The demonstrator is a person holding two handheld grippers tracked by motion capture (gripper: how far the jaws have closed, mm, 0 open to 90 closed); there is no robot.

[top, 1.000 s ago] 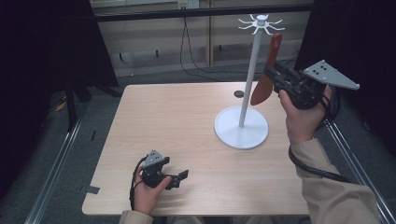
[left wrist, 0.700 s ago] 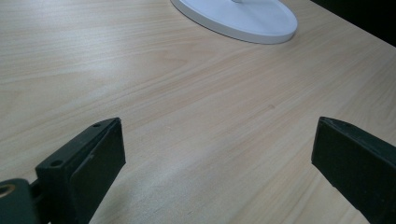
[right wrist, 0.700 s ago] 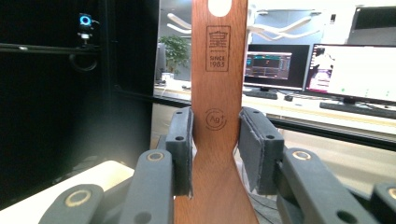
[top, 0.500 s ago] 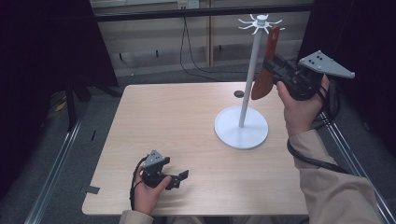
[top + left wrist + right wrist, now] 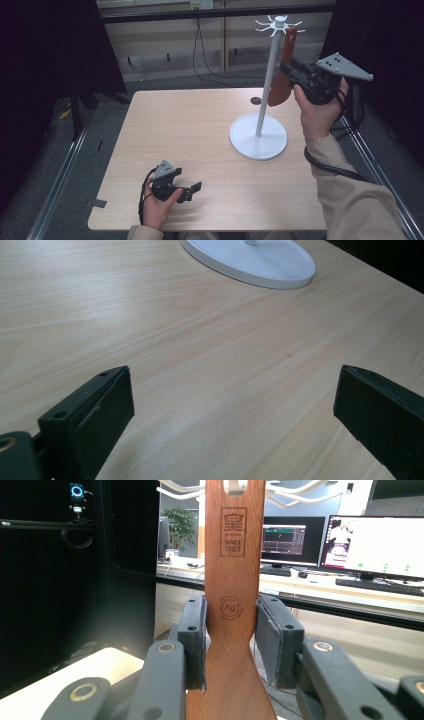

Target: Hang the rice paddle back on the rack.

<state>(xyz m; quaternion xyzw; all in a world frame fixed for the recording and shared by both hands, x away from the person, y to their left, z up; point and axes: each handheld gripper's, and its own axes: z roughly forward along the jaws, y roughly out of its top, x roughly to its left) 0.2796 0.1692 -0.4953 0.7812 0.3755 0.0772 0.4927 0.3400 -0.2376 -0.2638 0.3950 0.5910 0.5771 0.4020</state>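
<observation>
A white stand (image 5: 266,80) with a round base (image 5: 258,139) and a crown of hooks (image 5: 277,24) rises at the table's right rear. My right gripper (image 5: 289,67) is held up beside the pole, shut on a brown wooden spatula (image 5: 280,89). The spatula stands nearly upright, with its handle end up among the hooks. In the right gripper view the pads (image 5: 196,630) press the spatula (image 5: 233,540) at its neck, and white shows through the hole at its top, level with the hooks (image 5: 180,487). My left gripper (image 5: 192,191) rests open on the table near the front edge, nothing between its jaws (image 5: 230,405). The stand's base (image 5: 250,260) lies ahead of it.
The light wooden table (image 5: 190,130) has a small dark hole (image 5: 255,100) behind the stand. Black cables trail from the right gripper past the table's right edge. Metal rails run along the floor on both sides. Monitors (image 5: 370,545) stand on a desk beyond.
The right hand has raised the spatula a little and turned it more upright, bringing its handle end up to the hooks. The left gripper has stayed put.
</observation>
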